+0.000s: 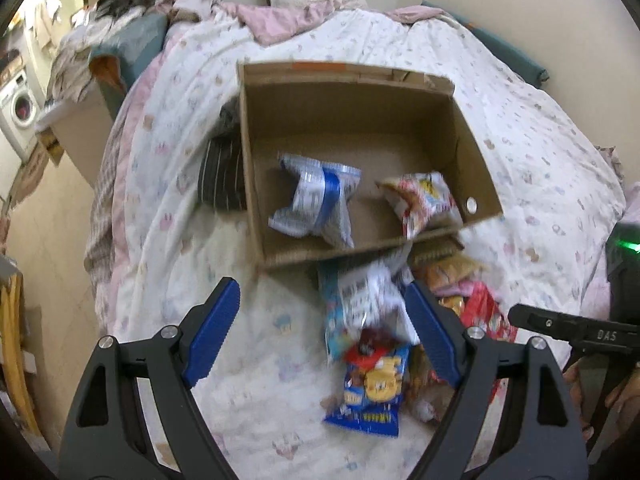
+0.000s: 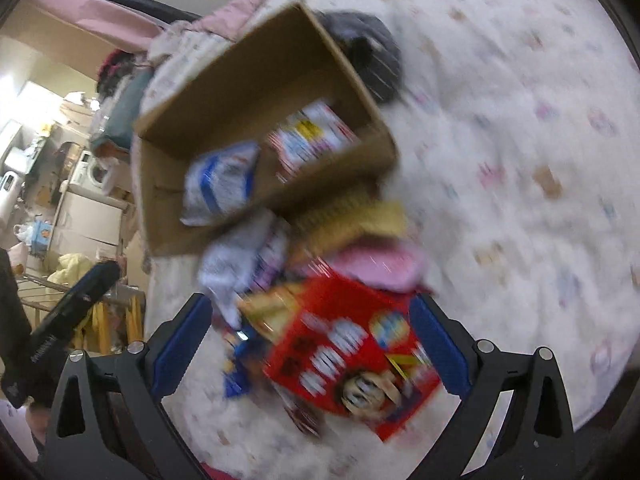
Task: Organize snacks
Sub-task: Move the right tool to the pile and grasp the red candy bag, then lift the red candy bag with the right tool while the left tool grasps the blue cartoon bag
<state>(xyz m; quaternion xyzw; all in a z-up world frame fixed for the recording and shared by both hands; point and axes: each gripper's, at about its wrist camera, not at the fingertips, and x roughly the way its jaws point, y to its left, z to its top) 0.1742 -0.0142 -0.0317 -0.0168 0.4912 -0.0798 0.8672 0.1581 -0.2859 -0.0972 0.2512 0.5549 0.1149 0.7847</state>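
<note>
A cardboard box [image 1: 352, 120] sits open on a bed covered by a white quilt [image 1: 520, 140] printed with small pastel figures, and two snack packs already lie inside it: a blue-and-white packet [image 1: 316, 200] toward the left of the box floor and a red, white and yellow packet [image 1: 424, 200] against the right wall. Just in front of the box's near wall a loose pile of snacks rests on the quilt, among them a white-and-blue packet [image 1: 360, 300], a blue packet with yellow cartoon print [image 1: 372, 392] nearest the camera, a yellowish packet [image 1: 448, 272] and a red one [image 1: 484, 312] to the right. The left hand-held gripper [image 1: 320, 324] hovers over this pile with its blue-padded jaws spread wide and nothing between the pads; the blue packet lies below the gap, untouched. In the right wrist view, which is heavily blurred, the right hand-held gripper [image 2: 312, 344] also stands wide open, its jaws to either side of a red box with cartoon print [image 2: 348, 356] that lies on the pile, with no pad pressing on it as far as the blur allows. A dark striped garment [image 1: 222, 176] lies beside the box's left wall.
</note>
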